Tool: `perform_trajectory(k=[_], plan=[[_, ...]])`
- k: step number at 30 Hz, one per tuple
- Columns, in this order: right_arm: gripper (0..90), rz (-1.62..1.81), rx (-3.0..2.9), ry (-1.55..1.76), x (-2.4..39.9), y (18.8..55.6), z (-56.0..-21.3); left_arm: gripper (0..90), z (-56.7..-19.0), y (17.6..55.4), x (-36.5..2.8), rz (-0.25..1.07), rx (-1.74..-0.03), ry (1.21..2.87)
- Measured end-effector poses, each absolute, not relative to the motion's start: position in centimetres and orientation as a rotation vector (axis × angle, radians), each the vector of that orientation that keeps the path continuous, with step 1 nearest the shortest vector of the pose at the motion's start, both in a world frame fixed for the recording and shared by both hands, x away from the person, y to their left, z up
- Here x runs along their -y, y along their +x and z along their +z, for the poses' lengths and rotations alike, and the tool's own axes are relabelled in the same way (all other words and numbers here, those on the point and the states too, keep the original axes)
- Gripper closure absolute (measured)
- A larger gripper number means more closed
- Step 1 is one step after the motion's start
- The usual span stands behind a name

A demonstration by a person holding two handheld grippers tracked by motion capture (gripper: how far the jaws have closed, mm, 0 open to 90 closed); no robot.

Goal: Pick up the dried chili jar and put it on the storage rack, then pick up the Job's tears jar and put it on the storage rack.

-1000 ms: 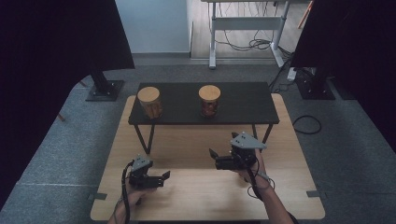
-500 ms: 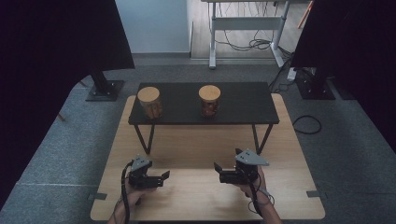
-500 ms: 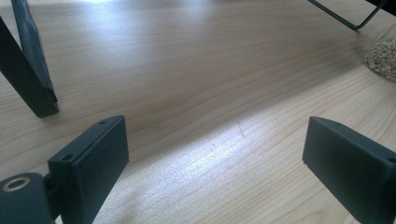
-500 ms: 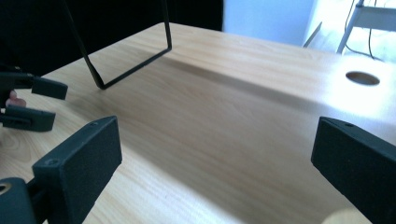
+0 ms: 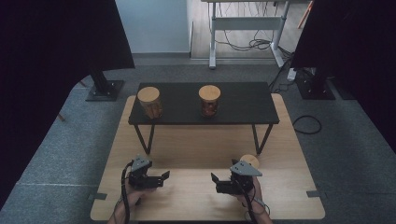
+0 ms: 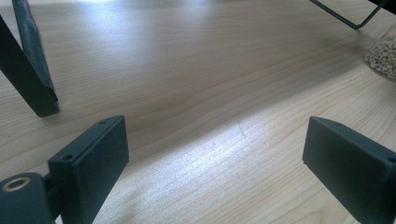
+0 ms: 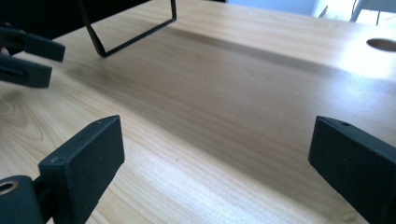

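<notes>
Now both tongs rest low over the table (image 5: 196,154), spread wide, nothing between them.
From the right tongs (image 5: 223,183), whose jaws have just been closing slightly, the wooden-lidded jar (image 5: 250,161) stands at about two o'clock, just beside; from the left tongs (image 5: 160,178) it lies near three o'clock, well apart.

place: lab | signs: black curtains (image 5: 56,42); desk frame (image 5: 245,28) with cables; grey carpet (image 5: 345,140)
</notes>
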State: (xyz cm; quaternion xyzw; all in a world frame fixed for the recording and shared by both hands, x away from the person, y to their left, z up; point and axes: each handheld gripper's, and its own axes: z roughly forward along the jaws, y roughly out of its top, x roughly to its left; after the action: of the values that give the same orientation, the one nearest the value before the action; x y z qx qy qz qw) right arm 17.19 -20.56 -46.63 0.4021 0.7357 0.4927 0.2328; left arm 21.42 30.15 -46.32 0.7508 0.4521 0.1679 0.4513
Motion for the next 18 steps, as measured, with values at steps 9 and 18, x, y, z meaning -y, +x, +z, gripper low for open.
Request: perform_trajectory(k=[9, 18], plan=[[2.9, 1.336, -2.055, 1.105, 20.15, 17.49, -47.23, 6.3, -46.23, 21.33, -30.31, 0.421, -1.118, 1.849], [2.9, 1.361, -2.049, 1.083, 20.39, 17.22, -46.87, 6.3, -46.21, 21.39, -30.25, 0.42, -1.116, 1.851]])
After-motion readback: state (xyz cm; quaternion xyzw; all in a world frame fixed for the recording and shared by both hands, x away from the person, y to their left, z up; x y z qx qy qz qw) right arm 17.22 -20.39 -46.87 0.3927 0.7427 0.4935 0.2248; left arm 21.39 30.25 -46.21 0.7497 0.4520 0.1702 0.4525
